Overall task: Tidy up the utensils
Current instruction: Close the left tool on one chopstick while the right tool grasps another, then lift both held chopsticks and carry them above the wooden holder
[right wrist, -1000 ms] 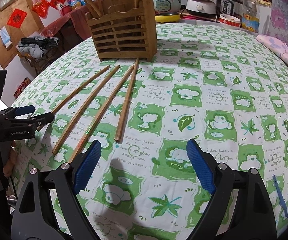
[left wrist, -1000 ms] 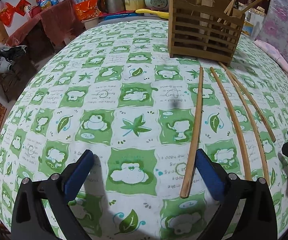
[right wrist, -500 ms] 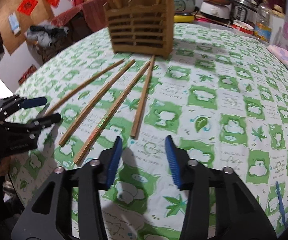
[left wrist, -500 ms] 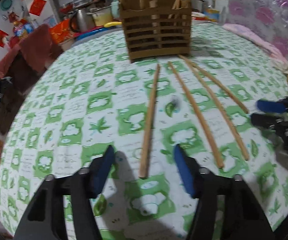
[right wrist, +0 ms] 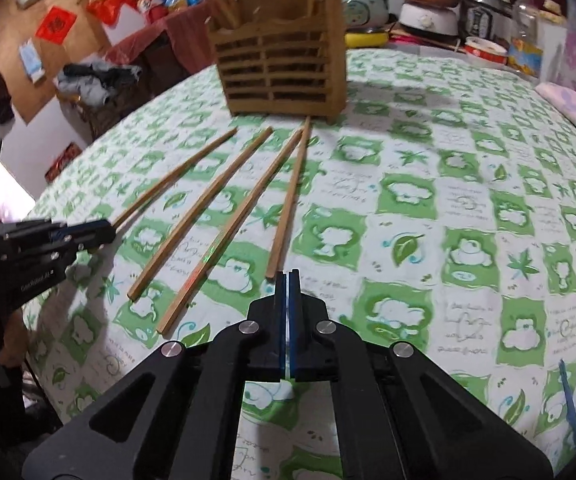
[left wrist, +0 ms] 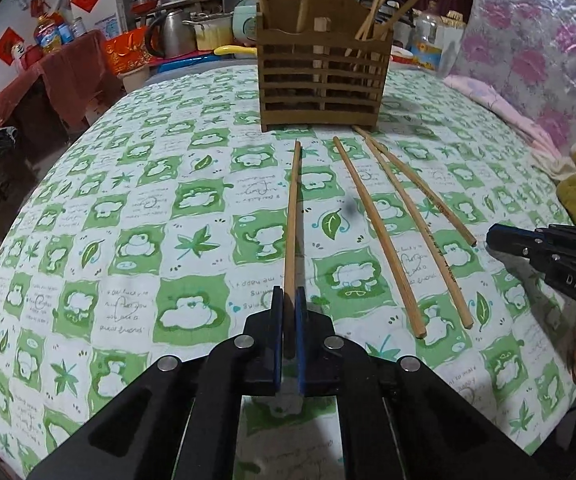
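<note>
Several wooden chopsticks lie fanned out on the green-and-white tablecloth [left wrist: 191, 248] in front of a slatted wooden holder [left wrist: 320, 88] [right wrist: 283, 76] that has more sticks standing in it. My left gripper [left wrist: 288, 300] [right wrist: 107, 228] is shut on the near end of the leftmost chopstick [left wrist: 292, 208] [right wrist: 175, 176], which still rests on the cloth. My right gripper [right wrist: 287, 280] [left wrist: 490, 236] is shut with nothing between its pads. The near end of the rightmost chopstick [right wrist: 288, 208] [left wrist: 424, 192] lies just left of its tips. Two more chopsticks [left wrist: 376, 232] [left wrist: 416, 224] lie between.
Behind the table stand a kettle [left wrist: 171, 36], cookers [right wrist: 428, 16] and a bottle [right wrist: 524, 20]. A red-covered side table [left wrist: 59, 72] is at the left, pink bedding [left wrist: 500, 108] at the right. A thin blue strip [right wrist: 568, 396] lies near the table's front right edge.
Both grippers went from wide open to shut. The left one shifted over the leftmost chopstick and closed on its near end; the right one closed empty beside the rightmost chopstick's end.
</note>
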Demonstrator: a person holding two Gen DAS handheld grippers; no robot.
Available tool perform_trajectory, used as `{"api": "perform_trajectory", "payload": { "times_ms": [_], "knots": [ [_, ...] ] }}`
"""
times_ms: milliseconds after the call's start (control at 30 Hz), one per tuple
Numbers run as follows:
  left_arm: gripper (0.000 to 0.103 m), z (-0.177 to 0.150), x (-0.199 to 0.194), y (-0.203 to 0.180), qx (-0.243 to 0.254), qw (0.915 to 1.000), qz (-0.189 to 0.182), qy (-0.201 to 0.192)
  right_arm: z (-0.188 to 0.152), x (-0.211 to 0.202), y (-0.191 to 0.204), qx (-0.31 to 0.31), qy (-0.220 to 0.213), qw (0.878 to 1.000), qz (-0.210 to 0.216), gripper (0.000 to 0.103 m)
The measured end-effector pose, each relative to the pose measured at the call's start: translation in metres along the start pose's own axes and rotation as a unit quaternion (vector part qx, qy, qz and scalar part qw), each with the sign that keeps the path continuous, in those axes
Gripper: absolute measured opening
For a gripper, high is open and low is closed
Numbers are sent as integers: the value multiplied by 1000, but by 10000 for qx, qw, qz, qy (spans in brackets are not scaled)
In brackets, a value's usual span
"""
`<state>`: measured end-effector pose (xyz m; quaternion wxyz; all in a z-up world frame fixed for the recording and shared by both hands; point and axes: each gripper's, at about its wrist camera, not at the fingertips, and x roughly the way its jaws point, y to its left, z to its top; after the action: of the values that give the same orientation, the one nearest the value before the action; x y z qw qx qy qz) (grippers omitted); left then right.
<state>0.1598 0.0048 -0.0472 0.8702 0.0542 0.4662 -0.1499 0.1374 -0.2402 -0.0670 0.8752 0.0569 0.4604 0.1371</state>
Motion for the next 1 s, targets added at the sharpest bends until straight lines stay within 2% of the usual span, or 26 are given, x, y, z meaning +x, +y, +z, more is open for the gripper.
{"api": "perform_trajectory", "payload": {
  "times_ms": [67, 167, 200, 367, 400, 433, 467, 600, 700, 900, 1000],
  "knots": [
    [6, -1, 0, 0, -18, 10000, -4, -7, 0, -2, 0, -18, -62, 10000, 48, 4],
    [6, -2, 2, 2, -58, 10000, -2, 49, 2, 3, 6, -171, 21, 9998, 60, 21],
    [6, -2, 3, 2, -64, 10000, -8, 56, 3, 8, 10, -258, 143, 9996, 35, 22],
    [6, -2, 4, 2, -57, 9999, 38, 96, 11, 27, 22, -481, 366, 9980, -205, 22],
    [6, -2, 5, 1, -53, 9999, 45, 100, 13, 29, 23, -479, 361, 9978, -280, 17],
    [6, -2, 4, 1, -48, 9999, 52, 100, 14, 29, 23, -455, 356, 9979, -301, 16],
    [6, -2, 4, 1, -46, 9999, 54, 100, 13, 28, 24, -453, 346, 9980, -290, 8],
    [6, -2, 0, 1, -64, 9999, 135, 15, 7, 8, 27, -495, 17, 9974, -522, 6],
    [6, -1, -10, 3, -115, 9999, 56, -73, 4, -15, 28, -543, -275, 9959, -665, 6],
    [5, 10, -48, 4, -183, 9983, 28, -553, 14, -68, 26, -461, -969, 9921, -649, 6],
    [5, 13, -57, 4, -179, 9980, -69, -604, 17, -88, 27, -445, -1207, 9901, -568, 6]
  ]
}}
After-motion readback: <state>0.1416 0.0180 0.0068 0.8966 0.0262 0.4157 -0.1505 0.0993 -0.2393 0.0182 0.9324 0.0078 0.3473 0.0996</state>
